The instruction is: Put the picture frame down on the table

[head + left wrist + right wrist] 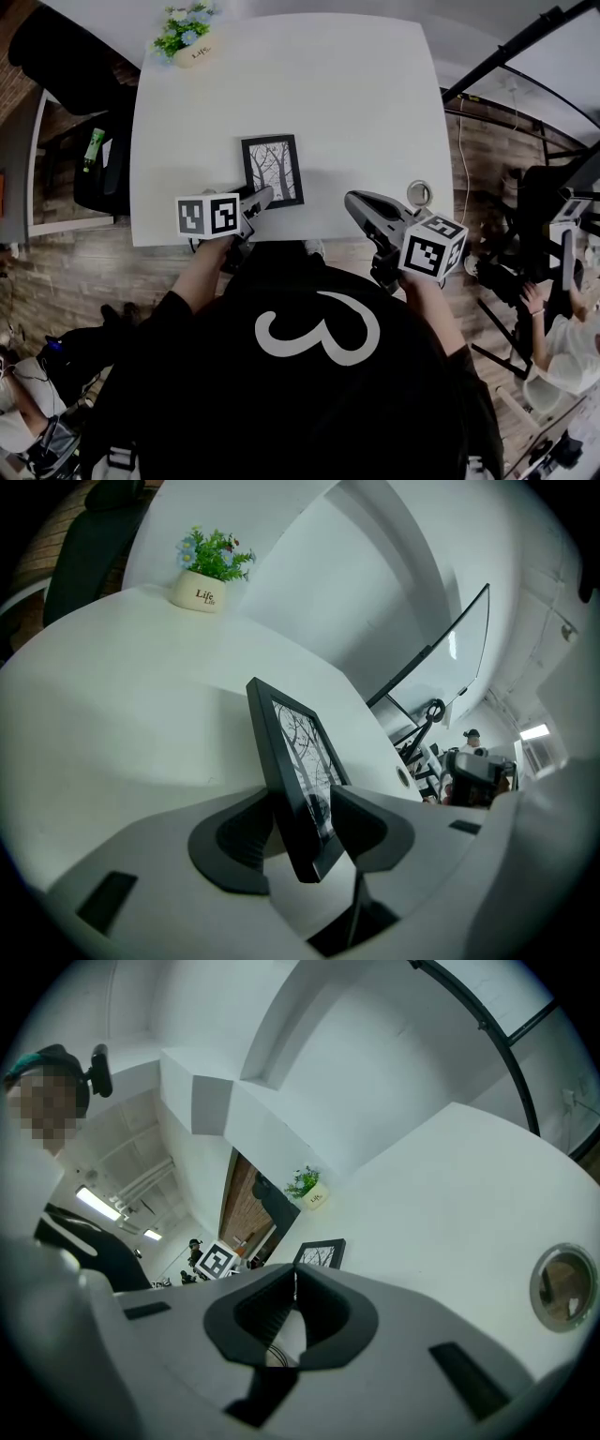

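Note:
A black picture frame holding a print of bare trees lies on the white table near its front edge. My left gripper reaches its near lower corner. Along the left gripper view the frame shows edge-on between the two dark pads, and the left gripper is open around that edge, its jaws set wide and not pressing. My right gripper hovers over the table's front edge to the frame's right. In its own view the right gripper is shut on nothing, with the frame beyond it.
A small white pot of flowers stands at the table's far left corner. A small round ring-like object lies at the front right edge beside my right gripper. A black chair stands to the left, and people sit at the right.

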Motion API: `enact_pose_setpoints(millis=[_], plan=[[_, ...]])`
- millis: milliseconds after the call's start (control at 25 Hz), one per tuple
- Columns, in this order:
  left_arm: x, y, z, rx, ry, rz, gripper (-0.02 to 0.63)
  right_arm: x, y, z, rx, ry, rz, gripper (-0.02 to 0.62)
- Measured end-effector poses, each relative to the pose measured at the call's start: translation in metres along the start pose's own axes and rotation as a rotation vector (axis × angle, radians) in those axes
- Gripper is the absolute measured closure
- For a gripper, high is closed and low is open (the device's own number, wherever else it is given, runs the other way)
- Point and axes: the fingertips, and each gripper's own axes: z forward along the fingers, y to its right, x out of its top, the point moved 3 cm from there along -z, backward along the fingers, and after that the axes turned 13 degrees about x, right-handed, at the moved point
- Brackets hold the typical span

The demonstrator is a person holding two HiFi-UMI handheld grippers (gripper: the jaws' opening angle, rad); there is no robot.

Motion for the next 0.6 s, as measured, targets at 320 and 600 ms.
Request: enact_pose_setpoints(millis=[320, 600], plan=[[0.002, -0.004, -0.003, 0.048, 0.027, 0.005, 0.404, -0.001, 0.003, 0.005, 0.027, -0.024, 0.007, 0.571], [0.0, -0.01, -0.008, 0.067, 0.034, -0.031, 0.402, -0.006, 0.006, 0.012, 0.057, -0.053, 0.012, 0.572]])
